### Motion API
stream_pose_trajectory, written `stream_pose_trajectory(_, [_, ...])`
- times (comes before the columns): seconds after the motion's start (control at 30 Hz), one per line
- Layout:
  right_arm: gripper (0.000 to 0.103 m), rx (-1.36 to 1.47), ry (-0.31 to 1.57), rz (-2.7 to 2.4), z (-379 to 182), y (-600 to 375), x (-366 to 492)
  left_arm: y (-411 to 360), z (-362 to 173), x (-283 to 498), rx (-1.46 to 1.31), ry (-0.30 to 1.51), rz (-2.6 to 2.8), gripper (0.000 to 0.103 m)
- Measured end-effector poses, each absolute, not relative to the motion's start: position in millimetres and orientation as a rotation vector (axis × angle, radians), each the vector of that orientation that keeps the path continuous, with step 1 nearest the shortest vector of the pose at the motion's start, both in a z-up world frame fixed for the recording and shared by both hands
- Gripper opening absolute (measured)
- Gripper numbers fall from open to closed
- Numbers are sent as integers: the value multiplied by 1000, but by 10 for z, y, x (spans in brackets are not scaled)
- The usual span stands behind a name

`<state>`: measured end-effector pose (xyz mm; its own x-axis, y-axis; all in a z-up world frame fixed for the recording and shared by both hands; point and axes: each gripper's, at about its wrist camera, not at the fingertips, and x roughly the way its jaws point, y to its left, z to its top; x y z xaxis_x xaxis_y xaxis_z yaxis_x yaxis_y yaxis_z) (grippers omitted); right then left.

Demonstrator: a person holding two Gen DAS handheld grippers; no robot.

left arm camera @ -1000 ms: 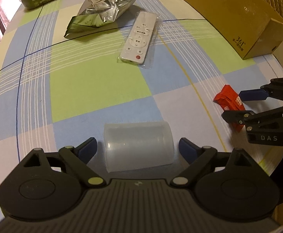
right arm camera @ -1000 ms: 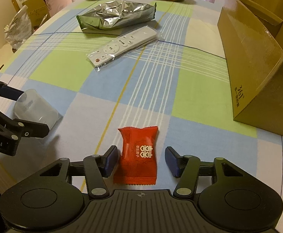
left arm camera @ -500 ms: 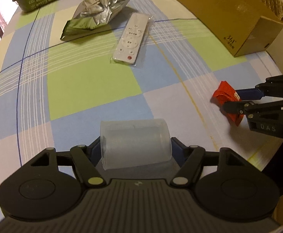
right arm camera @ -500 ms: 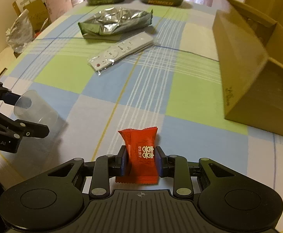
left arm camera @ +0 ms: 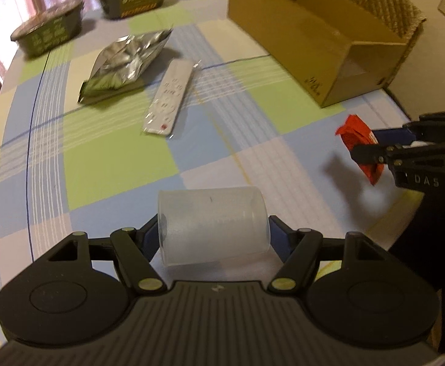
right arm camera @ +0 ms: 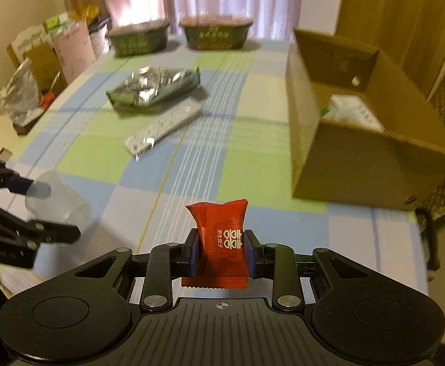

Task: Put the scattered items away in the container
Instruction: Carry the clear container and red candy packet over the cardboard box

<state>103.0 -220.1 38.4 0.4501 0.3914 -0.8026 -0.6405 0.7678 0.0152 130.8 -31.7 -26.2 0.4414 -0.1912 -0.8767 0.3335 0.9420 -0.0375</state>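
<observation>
1. Now both grippers are loaded: the left gripper (left arm camera: 213,233) is clamped on the frosted plastic cup (left arm camera: 212,225), held sideways, and the right gripper (right arm camera: 222,251) is pinched on the red candy packet (right arm camera: 222,238). Both loads hang above the checked tablecloth (left arm camera: 106,158), short of the cardboard box (right arm camera: 371,149).
2. The step in hand looks like the carry to the box. Bring each load over the box's near wall and above its open top before letting go; the cup looks thin and slippery, so hold the squeeze steady.
3. Take the packet in first, as it is nearer the box, and keep the two grippers apart.
4. The remote (left arm camera: 169,100) and the foil bag (left arm camera: 124,64) lie on the cloth, well left of the box, still to be gathered.
5. The box's inside is mostly hidden; something white shows in it, too blurred to name. Motion blur softens both views.
</observation>
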Motion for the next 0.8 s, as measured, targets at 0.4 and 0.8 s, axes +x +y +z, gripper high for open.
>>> stream_pose_trajectory(0.4, [32, -230, 766, 557, 935, -2731, 1134, -863, 149, 1326, 196, 973, -407, 68])
stream_pose_trajectory(0.8, [32, -164, 704, 487, 1237, -3196, 1639, -1581, 563, 1757, 244, 868, -513, 68])
